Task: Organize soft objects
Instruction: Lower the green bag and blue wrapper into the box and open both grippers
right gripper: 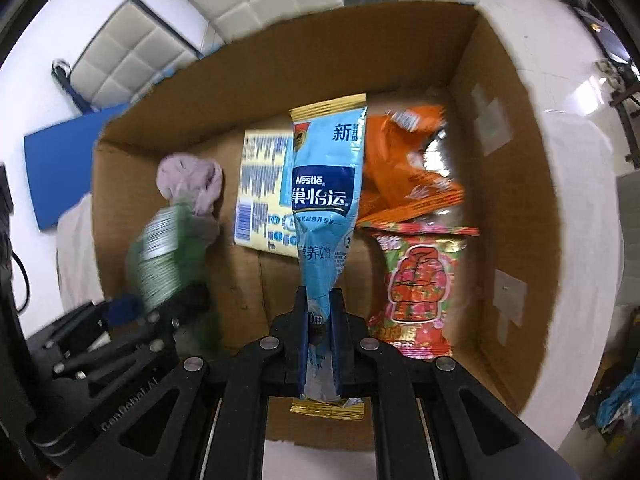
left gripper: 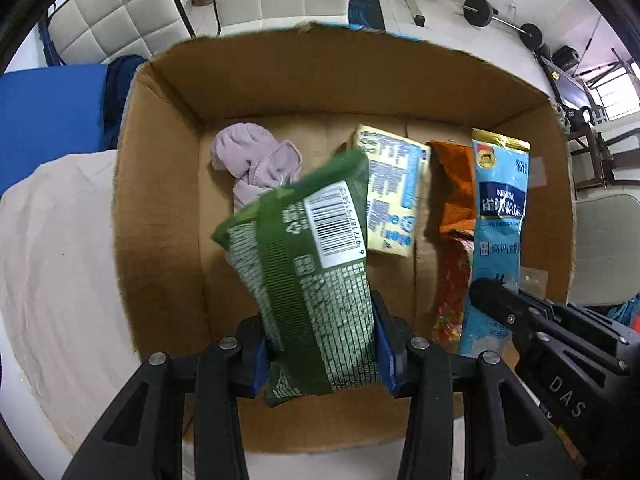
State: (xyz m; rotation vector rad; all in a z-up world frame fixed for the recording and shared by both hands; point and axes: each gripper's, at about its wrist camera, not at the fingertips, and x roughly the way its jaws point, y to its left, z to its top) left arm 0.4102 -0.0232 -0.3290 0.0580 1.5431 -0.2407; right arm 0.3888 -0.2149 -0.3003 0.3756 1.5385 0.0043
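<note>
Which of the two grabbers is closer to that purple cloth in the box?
Left. The left gripper hangs beside the purple cloth; the right gripper hangs farther off.

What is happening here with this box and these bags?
A person is packing soft goods into an open brown cardboard box, with a gripper in each hand. The left gripper is shut on a green printed plastic bag; the right gripper is shut on a light blue Nestle pouch. Both hang above the box floor, where a lilac cloth, a pale yellow packet, an orange bag and a red floral packet lie.
</note>
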